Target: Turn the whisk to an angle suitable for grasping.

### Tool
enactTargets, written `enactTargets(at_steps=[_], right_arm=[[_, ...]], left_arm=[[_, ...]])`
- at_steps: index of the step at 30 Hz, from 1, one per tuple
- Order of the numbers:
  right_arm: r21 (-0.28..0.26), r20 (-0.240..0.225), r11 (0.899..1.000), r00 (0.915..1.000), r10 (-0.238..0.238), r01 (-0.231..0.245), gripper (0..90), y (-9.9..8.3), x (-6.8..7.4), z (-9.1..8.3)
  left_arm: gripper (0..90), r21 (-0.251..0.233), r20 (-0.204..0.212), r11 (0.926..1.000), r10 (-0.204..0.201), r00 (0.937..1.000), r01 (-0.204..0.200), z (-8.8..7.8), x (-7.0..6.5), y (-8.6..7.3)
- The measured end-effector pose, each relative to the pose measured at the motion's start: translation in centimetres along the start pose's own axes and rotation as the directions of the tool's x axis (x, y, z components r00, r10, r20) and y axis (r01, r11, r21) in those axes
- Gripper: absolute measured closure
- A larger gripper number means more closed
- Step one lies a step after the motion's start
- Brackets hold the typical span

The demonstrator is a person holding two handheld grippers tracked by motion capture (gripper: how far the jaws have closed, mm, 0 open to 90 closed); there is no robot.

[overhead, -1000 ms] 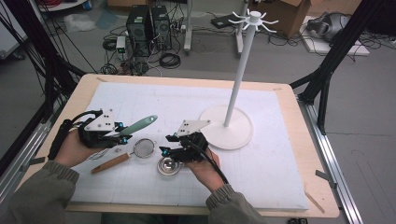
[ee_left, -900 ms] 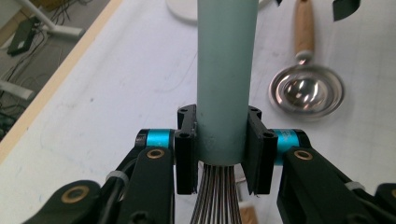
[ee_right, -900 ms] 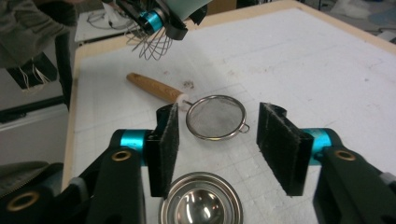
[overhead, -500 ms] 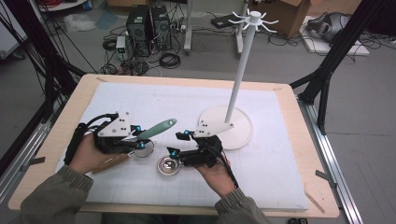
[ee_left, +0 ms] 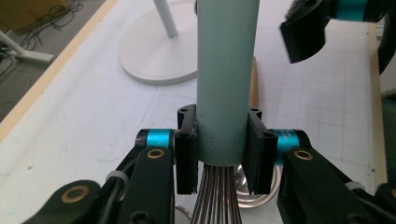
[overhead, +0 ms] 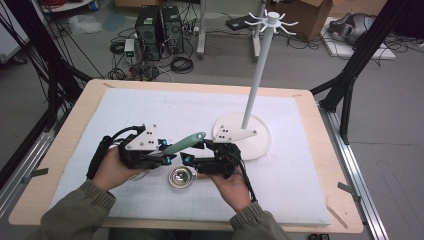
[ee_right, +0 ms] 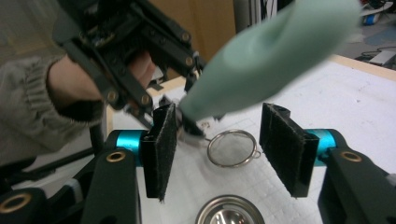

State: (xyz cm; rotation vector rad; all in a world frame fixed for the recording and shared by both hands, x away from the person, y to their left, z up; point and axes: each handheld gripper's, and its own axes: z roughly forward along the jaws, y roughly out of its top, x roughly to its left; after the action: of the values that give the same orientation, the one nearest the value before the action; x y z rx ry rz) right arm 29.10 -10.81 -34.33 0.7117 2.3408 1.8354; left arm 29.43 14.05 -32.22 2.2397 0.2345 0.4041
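A whisk with a pale green handle [overhead: 185,144] is clamped in my left gripper [overhead: 165,156], handle pointing right and up. In the left gripper view both pads press the handle [ee_left: 228,70], and the steel wires [ee_left: 217,196] run down below the jaws. My right gripper [overhead: 192,154] faces it from the right, just above a small steel bowl [overhead: 181,176]. In the right gripper view my right gripper [ee_right: 224,135] has just been closing; the blurred handle [ee_right: 271,60] slants over the gap, close to the left pad [ee_right: 161,149], and the pads do not press on it.
A small wire strainer [ee_right: 232,148] lies on the white mat beyond the bowl [ee_right: 229,214]. The tall white hook stand [overhead: 257,65] rises from its round base [overhead: 255,145] right of the grippers. The wooden table edge [overhead: 60,150] frames the mat.
My left gripper has carried the whisk to the right, bringing its handle up to the right gripper's jaws. The right gripper has risen slightly above the bowl.
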Motion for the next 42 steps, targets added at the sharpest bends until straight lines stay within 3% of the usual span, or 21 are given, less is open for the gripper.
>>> enactTargets(at_steps=[7,11,16,21,24,28,35,37,42], right_arm=[[-0.02,0.001,0.999,0.9996,0.027,-0.027,59.0,0.7,0.1,0.2],[-0.043,-0.064,0.997,0.9958,0.067,-0.069,65.6,0.9,-0.2,0.0],[-0.054,-0.083,0.996,0.9945,0.064,-0.069,66.1,1.3,-0.1,0.0],[-0.064,-0.139,0.995,0.9879,0.069,-0.078,66.3,2.0,-0.4,-0.4],[-0.057,-0.174,0.997,0.9841,0.039,-0.049,66.3,2.8,-0.5,-0.7],[-0.035,-0.212,0.999,0.9773,0.014,-0.022,66.3,3.4,-0.8,-0.9],[-0.02,-0.275,1.0,0.9613,-0.016,0.011,66.3,3.8,-0.9,-0.8],[-0.016,-0.284,1.0,0.9584,-0.025,0.021,66.3,3.9,-0.8,-0.8],[-0.001,-0.305,0.998,0.9507,-0.054,0.057,66.3,4.6,-0.3,-0.8]], left_arm=[[69.2,0.013,0.013,0.9999,-0.002,0.9999,0.002,0.5,-0.4,0.7],[69.1,0.014,0.024,0.9999,-0.002,0.9997,0.002,0.5,-0.5,0.9],[69.1,0.001,0.045,0.9997,-0.026,0.9986,0.026,0.4,-0.4,1.2],[68.3,-0.027,0.085,0.9993,-0.022,0.9962,0.024,-0.3,-0.3,1.7],[63.6,-0.039,0.145,0.9986,-0.029,0.989,0.035,-0.6,0.0,1.9],[59.7,-0.046,0.22,0.9969,-0.052,0.9741,0.064,-0.6,0.3,1.9],[58.0,-0.064,0.277,0.9939,-0.069,0.9583,0.09,-0.1,0.3,2.2],[58.1,-0.07,0.3,0.9929,-0.071,0.9512,0.096,0.0,0.3,2.3],[67.0,-0.082,0.335,0.9919,-0.063,0.9401,0.096,0.2,0.1,2.7]])
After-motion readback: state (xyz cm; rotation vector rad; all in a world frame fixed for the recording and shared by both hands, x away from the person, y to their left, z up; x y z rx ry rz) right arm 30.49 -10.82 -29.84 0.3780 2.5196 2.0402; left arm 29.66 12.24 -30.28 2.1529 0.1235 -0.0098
